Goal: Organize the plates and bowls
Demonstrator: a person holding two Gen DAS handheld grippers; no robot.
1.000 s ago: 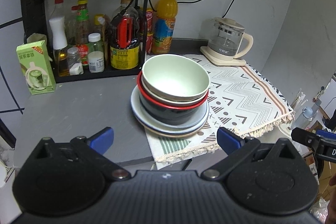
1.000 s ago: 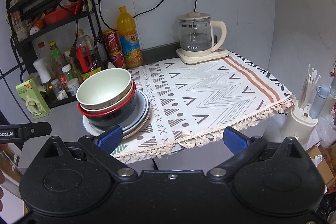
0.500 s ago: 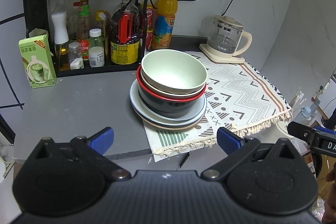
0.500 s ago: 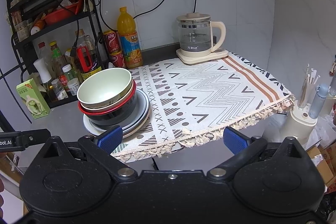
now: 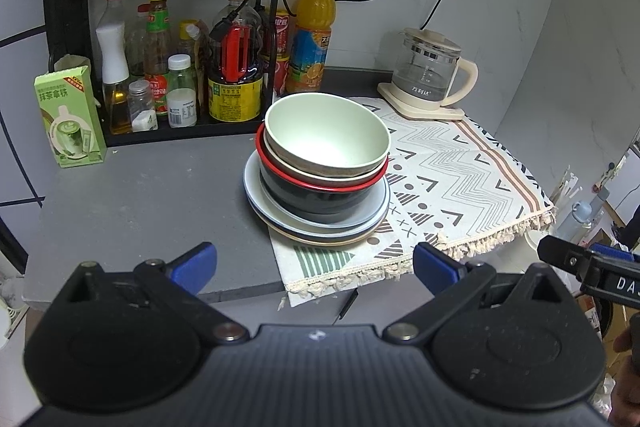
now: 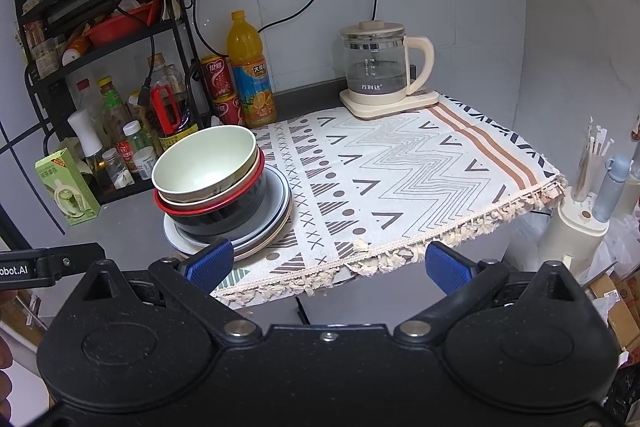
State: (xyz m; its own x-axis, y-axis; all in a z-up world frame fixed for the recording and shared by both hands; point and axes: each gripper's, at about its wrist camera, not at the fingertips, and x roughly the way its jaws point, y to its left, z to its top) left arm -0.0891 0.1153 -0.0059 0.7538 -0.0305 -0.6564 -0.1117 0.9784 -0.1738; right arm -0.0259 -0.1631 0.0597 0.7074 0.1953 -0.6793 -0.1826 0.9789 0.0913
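A stack of dishes stands on the grey counter at the left edge of the patterned cloth. On top is a pale green bowl (image 5: 326,137) (image 6: 204,163), nested in a beige bowl and a red-rimmed dark bowl (image 5: 320,193) (image 6: 216,213). Below lie several plates (image 5: 320,227) (image 6: 264,227). My left gripper (image 5: 314,265) is open and empty, held off the counter's front edge, facing the stack. My right gripper (image 6: 328,263) is open and empty, off the front edge, to the right of the stack.
A black rack (image 5: 68,27) with bottles and jars stands at the back left. A green carton (image 5: 70,121), an orange drink bottle (image 5: 314,35) and a glass kettle (image 5: 430,75) stand on the counter. The patterned cloth (image 6: 400,167) covers the right half. A white utensil holder (image 6: 580,223) stands off the right edge.
My left gripper has drawn back and risen slightly, so the stack sits a little farther away. The right gripper has barely moved. Both stay open.
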